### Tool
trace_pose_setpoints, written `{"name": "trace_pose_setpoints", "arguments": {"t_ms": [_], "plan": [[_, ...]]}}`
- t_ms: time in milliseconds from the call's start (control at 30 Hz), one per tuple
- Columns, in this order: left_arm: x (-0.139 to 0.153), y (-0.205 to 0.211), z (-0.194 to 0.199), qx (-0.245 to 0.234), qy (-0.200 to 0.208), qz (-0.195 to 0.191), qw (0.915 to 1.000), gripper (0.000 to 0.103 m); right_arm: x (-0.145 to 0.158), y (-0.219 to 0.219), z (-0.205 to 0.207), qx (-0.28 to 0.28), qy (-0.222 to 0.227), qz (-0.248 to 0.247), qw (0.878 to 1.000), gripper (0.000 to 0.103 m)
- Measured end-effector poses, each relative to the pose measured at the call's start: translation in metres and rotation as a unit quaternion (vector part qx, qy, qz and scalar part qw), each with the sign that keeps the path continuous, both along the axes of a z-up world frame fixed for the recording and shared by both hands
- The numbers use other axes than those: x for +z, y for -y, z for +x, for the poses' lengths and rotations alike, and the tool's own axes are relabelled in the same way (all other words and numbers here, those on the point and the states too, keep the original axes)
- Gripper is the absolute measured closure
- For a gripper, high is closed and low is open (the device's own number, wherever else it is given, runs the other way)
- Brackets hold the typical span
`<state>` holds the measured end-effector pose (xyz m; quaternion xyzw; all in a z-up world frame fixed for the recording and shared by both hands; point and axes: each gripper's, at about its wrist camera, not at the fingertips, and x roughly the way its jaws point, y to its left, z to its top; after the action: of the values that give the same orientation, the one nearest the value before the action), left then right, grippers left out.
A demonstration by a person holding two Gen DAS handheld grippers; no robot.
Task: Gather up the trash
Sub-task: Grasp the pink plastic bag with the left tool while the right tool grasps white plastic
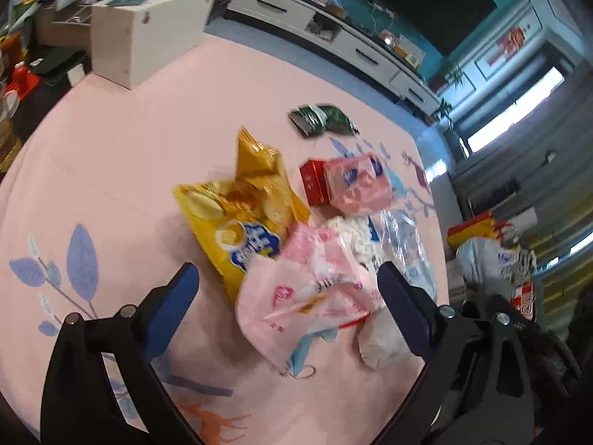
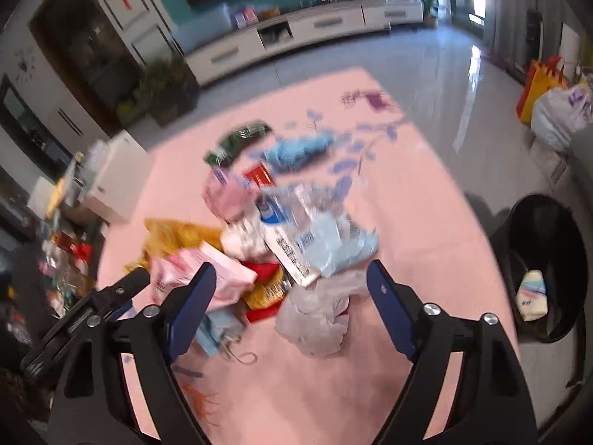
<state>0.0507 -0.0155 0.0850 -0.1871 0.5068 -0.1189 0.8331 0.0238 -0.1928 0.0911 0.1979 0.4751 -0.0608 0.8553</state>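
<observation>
Litter lies heaped on a pink floor mat (image 1: 122, 170) printed with blue leaves; the heap comprises a yellow crisp packet (image 1: 237, 222), a crumpled pink plastic wrapper (image 1: 296, 296), a small red carton (image 1: 313, 181), a pink tissue pack (image 1: 359, 181), a dark green foil packet (image 1: 322, 118) lying apart at the far side, and a clear plastic wrapper (image 1: 404, 241); left tongs (image 1: 289, 296) stand wide open above the pink wrapper, with nothing pressed between the blue pads; right tongs (image 2: 291, 293) likewise stand open, empty, over a grey crumpled plastic bag (image 2: 315, 319) and a pale blue printed wrapper (image 2: 333, 241); right wrist view is blurred; a black round waste bin (image 2: 548, 270) stands on the grey floor just beside the mat's right edge, holding one white carton (image 2: 532, 294); a white box (image 1: 148, 33) sits at the mat's far corner.
</observation>
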Motion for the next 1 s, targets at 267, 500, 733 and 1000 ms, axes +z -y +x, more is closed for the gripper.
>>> {"name": "trace_pose_setpoints", "arguments": {"t_ms": [267,500,733,1000], "plan": [[0.001,-0.001,-0.016,-0.022,0.024,-0.016,0.9993,0.008,-0.033,-0.007,0.000,0.014,-0.047,-0.004,0.999,0.035],[-0.021,0.001,-0.011,-0.033,0.014,-0.005,0.9994,0.008,-0.053,0.003,-0.011,0.007,-0.032,0.031,0.999,0.044],[-0.031,0.007,-0.006,-0.058,0.022,-0.011,0.9980,0.012,-0.037,0.002,-0.013,0.013,-0.015,-0.007,1.000,0.047],[-0.049,0.016,-0.005,-0.076,-0.004,-0.022,0.9968,0.043,-0.070,-0.009,-0.002,0.039,-0.031,-0.043,0.998,0.049]]}}
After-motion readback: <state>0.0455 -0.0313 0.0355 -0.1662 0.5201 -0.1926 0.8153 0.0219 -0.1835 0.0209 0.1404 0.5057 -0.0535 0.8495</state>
